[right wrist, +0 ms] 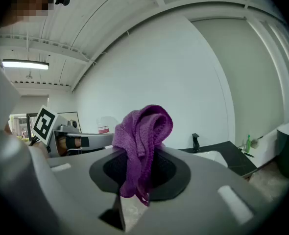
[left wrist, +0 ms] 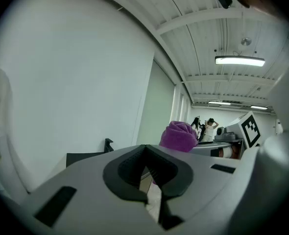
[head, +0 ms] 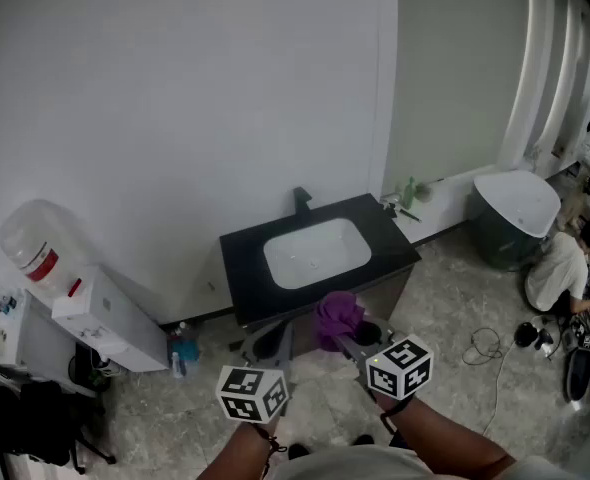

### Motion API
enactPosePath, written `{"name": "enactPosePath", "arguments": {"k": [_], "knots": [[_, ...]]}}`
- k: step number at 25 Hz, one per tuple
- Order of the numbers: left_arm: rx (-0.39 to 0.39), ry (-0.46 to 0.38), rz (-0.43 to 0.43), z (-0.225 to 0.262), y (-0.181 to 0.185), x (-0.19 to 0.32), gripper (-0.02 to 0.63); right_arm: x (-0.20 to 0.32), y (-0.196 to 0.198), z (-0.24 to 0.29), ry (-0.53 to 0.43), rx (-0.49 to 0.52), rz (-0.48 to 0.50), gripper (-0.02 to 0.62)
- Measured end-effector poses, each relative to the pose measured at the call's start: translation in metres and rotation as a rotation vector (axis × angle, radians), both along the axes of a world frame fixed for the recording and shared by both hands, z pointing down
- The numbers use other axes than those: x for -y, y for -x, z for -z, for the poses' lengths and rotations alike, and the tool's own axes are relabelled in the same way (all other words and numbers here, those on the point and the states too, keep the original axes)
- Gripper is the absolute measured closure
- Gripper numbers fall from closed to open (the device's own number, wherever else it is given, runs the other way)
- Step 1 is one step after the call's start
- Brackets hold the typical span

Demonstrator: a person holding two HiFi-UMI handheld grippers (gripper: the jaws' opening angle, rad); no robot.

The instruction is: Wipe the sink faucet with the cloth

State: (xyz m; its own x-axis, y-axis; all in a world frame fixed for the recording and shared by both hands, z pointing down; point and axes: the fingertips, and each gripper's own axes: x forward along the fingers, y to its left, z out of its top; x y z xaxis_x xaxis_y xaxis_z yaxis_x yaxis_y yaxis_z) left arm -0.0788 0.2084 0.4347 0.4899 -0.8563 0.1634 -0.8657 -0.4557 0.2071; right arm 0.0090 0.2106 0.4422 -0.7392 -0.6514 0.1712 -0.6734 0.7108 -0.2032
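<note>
The right gripper [right wrist: 140, 180] pinches the cloth [right wrist: 143, 131], the left gripper [left wrist: 145, 173] is pressed together empty, and the faucet [head: 302, 200] stands well apart, so wiping seems not begun.

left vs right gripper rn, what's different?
Load: the right gripper is clamped on the purple cloth, which bunches up above its jaws; the left gripper holds nothing.
Jaws: the left gripper's pads meet each other, while the right gripper's pads close on folds of the cloth.
Shared: both are shut and point toward the sink, and neither touches the faucet.
</note>
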Motion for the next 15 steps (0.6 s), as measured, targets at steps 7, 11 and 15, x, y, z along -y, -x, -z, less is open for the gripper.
{"name": "enactPosePath", "arguments": {"k": [7, 11, 15], "knots": [[0.007, 0.004, -0.006, -0.0022, -0.0013, 0.0005, 0.599, 0.0018, -0.0003, -0.0047, 0.005, -0.004, -0.008, 0.514], [0.007, 0.007, -0.013, -0.0038, 0.0037, 0.0029, 0.600, 0.0042, 0.0041, -0.0059, 0.006, -0.001, -0.016, 0.514], [0.006, 0.015, -0.029, -0.0061, 0.0077, 0.0066, 0.599, 0.0082, 0.0092, -0.0069, 0.010, -0.001, -0.027, 0.514]]}}
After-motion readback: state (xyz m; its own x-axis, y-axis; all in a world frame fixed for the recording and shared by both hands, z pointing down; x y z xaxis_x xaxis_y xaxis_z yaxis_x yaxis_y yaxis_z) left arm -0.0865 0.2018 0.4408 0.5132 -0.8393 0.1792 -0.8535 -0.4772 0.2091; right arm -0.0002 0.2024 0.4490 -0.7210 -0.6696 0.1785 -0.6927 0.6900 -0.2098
